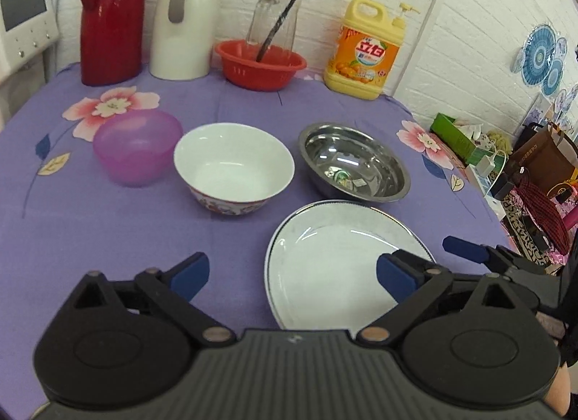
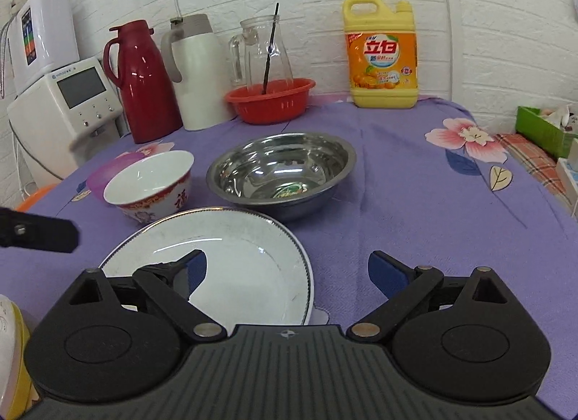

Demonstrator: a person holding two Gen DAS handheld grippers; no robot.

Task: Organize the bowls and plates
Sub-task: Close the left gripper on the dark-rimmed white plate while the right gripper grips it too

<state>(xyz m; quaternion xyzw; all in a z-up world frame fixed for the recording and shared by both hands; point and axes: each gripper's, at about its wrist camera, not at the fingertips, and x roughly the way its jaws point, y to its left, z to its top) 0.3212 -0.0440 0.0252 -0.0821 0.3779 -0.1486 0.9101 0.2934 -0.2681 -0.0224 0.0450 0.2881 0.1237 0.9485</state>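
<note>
A white plate [image 1: 325,261] with a dark rim lies on the purple cloth near the front; it also shows in the right wrist view [image 2: 234,257]. Behind it stand a white ceramic bowl [image 1: 234,167] [image 2: 151,181], a steel bowl [image 1: 354,161] [image 2: 281,170] and a purple plastic bowl [image 1: 137,147] [image 2: 108,170]. My left gripper [image 1: 292,277] is open and empty, its right finger over the plate's near edge. My right gripper [image 2: 289,273] is open and empty, its left finger over the plate. The right gripper's fingers [image 1: 466,248] show at the plate's right in the left wrist view.
At the back stand a red jug [image 1: 112,18], a white thermos [image 1: 188,18], a red basket [image 1: 260,64] holding a glass pitcher, and a yellow detergent bottle [image 1: 365,51]. A white appliance [image 2: 68,105] stands at the left. Boxes and bags [image 1: 505,167] crowd the table's right side.
</note>
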